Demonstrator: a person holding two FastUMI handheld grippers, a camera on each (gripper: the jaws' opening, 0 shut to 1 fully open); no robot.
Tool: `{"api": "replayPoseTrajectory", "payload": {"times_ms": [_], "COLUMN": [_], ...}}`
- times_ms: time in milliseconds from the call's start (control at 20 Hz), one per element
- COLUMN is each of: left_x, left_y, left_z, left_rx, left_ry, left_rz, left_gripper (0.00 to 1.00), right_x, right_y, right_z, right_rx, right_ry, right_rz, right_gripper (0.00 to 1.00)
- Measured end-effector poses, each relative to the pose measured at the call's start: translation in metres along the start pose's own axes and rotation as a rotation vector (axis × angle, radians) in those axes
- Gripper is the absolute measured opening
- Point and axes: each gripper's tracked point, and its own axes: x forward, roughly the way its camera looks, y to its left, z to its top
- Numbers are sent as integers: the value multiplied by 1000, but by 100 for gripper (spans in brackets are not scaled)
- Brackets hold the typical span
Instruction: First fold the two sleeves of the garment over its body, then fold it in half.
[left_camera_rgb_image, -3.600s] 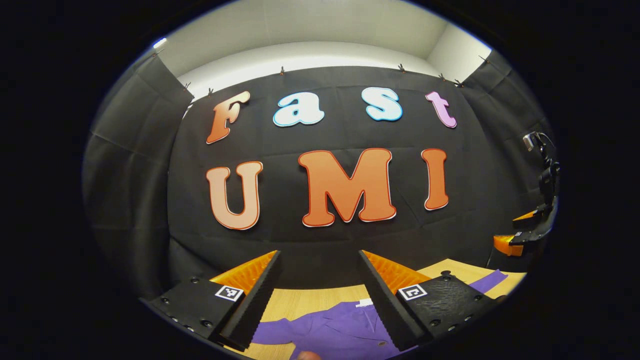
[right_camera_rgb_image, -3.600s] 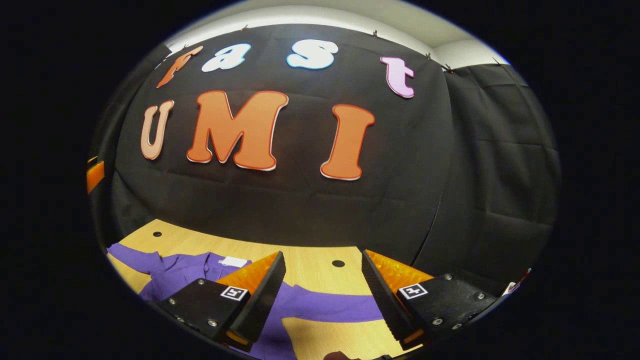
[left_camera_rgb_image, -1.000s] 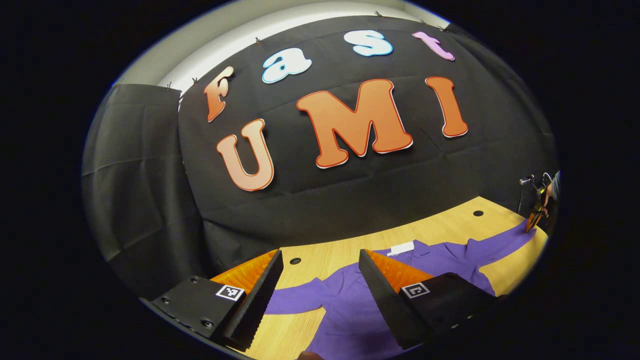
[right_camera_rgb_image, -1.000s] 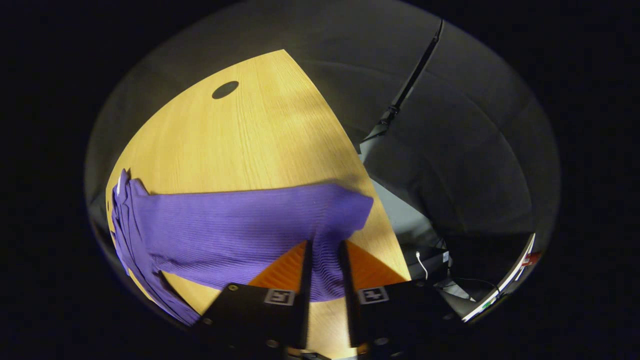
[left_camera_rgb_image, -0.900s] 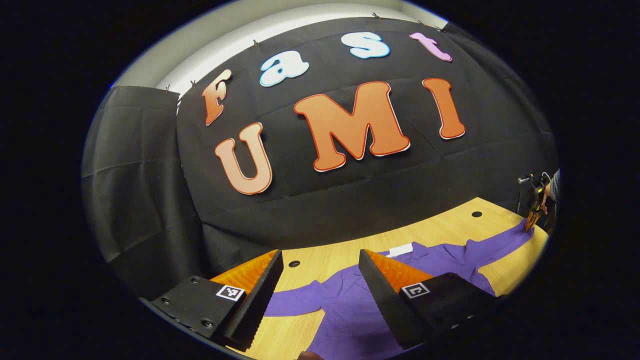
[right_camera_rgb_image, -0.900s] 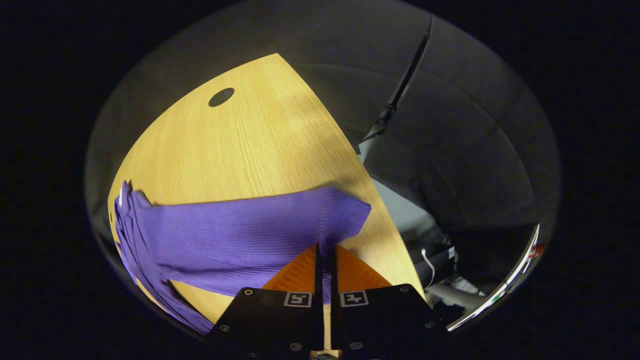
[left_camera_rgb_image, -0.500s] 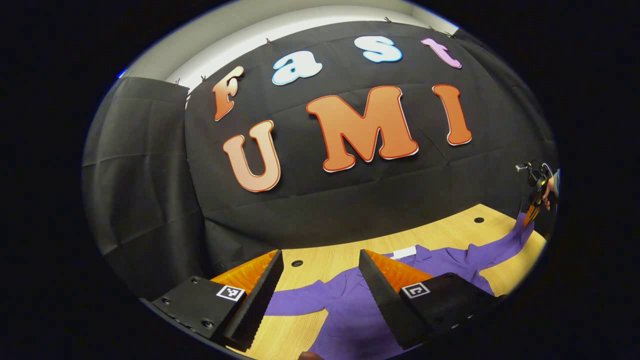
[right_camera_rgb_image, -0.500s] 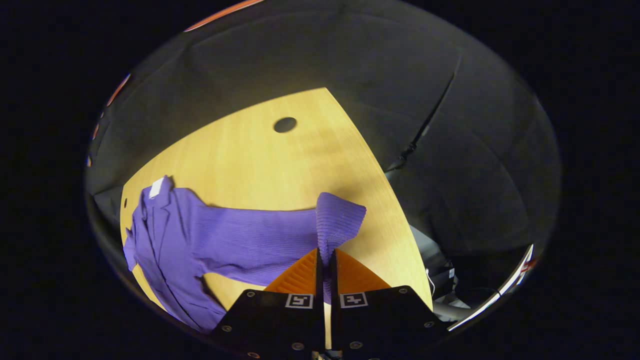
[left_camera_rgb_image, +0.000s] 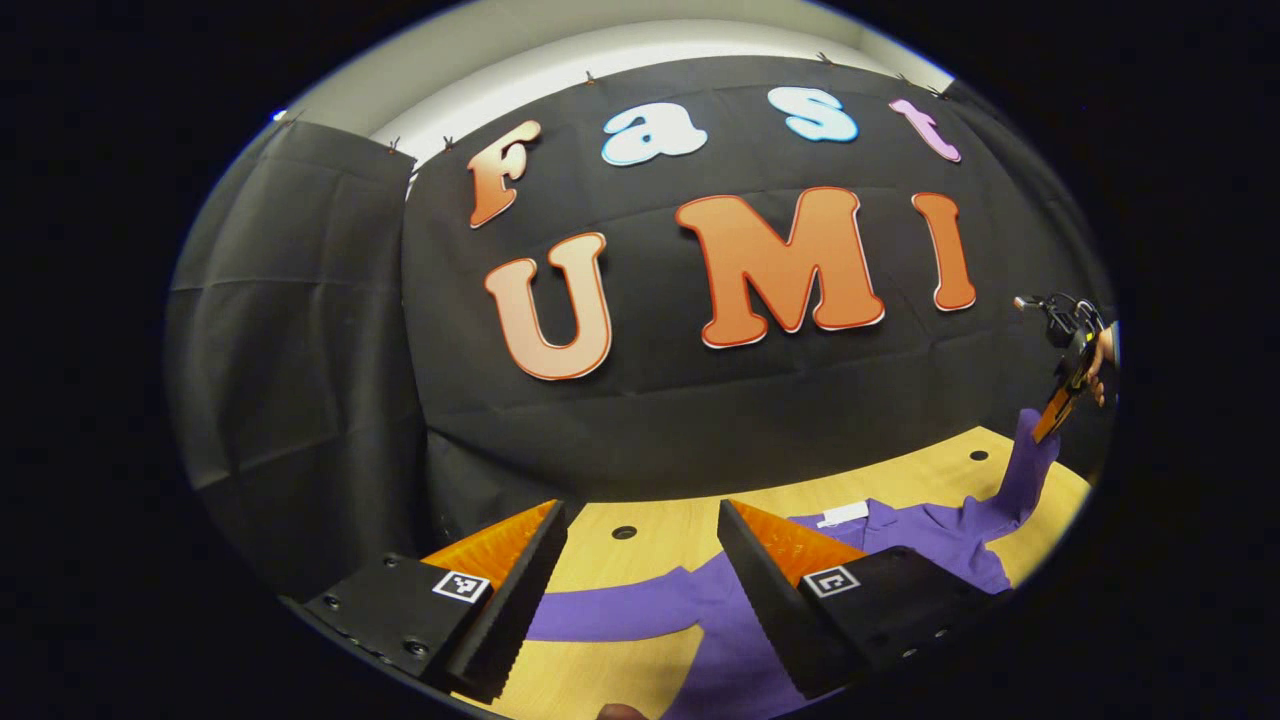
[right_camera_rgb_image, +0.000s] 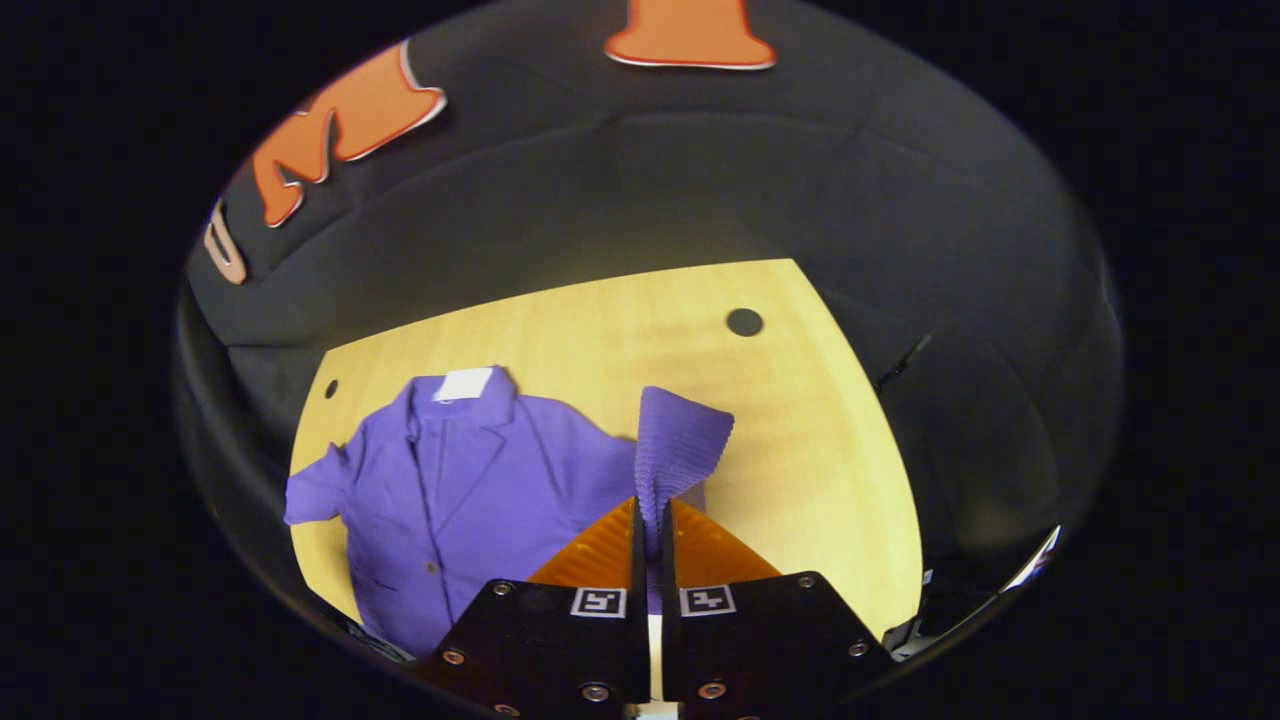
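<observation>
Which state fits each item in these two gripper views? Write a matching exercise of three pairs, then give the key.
Column 1:
1. left gripper
2. right gripper
3. purple knitted garment

Column 2:
A. shut on a lifted sleeve
B. body spread flat on the light wooden table
C. open above the other sleeve

Pairs: 1-C, 2-A, 3-B.

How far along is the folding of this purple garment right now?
Nothing is folded yet. The garment lies open on the table. In hand: the right gripper is shut on one sleeve and holds it lifted above the table. The left gripper is open over the other sleeve, which lies flat and spread out. Left: lay both sleeves over the body, then fold in half.
</observation>
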Motion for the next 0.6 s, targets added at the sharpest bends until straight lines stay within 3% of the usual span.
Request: {"api": "replayPoseTrajectory", "payload": {"times_ms": [600], "left_x": [31], "left_y": [177], "left_z": [-64], "left_rx": [39], "left_ry": [94], "left_rz": [198], "left_gripper": [98], "right_x": [-17], "right_y": [197], "right_z": [5], "right_rx": [-176], "right_ry": [-25], "right_rz": [132], "right_gripper": [5]}}
